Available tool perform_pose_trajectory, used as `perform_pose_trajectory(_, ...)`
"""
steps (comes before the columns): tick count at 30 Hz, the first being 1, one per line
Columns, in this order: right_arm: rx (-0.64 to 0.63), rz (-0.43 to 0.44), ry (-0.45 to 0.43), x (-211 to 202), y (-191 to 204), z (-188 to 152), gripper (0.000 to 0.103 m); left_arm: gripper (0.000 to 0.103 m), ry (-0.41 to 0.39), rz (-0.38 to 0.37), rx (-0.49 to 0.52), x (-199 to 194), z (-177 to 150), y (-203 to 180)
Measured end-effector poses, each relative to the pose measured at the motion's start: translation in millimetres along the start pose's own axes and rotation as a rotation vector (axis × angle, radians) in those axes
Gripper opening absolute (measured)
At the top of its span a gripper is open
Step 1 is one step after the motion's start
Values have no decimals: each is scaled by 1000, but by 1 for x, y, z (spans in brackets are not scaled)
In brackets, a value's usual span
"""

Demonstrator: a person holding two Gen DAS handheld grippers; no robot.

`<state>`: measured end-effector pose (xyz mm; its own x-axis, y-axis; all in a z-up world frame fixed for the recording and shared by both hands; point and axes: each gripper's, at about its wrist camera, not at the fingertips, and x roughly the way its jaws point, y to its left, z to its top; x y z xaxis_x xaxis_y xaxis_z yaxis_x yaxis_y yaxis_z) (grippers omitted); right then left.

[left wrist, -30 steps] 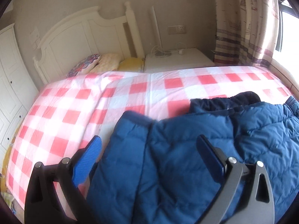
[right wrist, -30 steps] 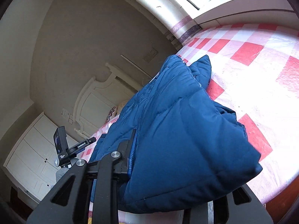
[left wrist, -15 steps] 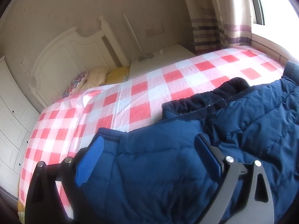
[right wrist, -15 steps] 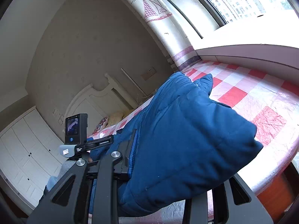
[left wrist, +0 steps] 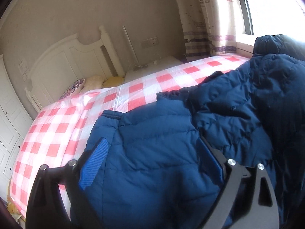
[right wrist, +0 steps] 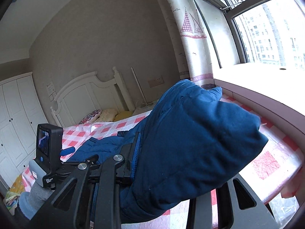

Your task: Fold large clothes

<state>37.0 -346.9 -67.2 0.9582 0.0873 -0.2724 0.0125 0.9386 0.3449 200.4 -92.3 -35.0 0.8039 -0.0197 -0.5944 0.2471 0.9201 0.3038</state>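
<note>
While left tongs (left wrist: 152, 164) gape, right tongs (right wrist: 183, 160) clench the puffy, quilted blue jacket (right wrist: 194, 133).

daylight pours in from the window (right wrist: 266, 30), blowing out to white glare in the left wrist view. the wall (left wrist: 85, 9) sits dim and slightly soft. fisheye bending curves both views, with dark vignette corners.
</note>
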Motion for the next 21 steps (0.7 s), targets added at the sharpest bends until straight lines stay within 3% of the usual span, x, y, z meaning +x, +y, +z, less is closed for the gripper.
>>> perform_pose_trajectory(3, -37, 1, -12, 1, 14, 4, 33, 96, 117, 22, 107, 39, -4, -28)
perform_pose_trajectory(5, -75, 5, -12, 1, 25, 7, 33, 91, 105, -21, 112, 39, -6, -27)
perform_pose_trajectory(6, -98, 0, -15, -1, 31, 7, 33, 87, 95, -79, 116, 34, -7, -24)
perform_pose_trajectory(10, -152, -4, -23, -1, 47, 12, 33, 87, 35, -157, 33, -2, -24, 2)
perform_pose_trajectory(14, -202, -7, -37, 1, 66, 16, 33, 87, 6, -297, 190, -39, -75, -14)
perform_pose_trajectory(16, -271, 2, -42, 5, 87, 15, 33, 87, -36, -290, 237, -53, -98, -7)
perform_pose_trajectory(19, -437, 19, -77, 8, 133, 9, 33, 88, -29, -470, 35, -65, -109, 58)
perform_pose_trajectory(21, -592, 21, -94, 12, 171, -1, 33, 88, -55, -453, -159, -68, -115, 121)
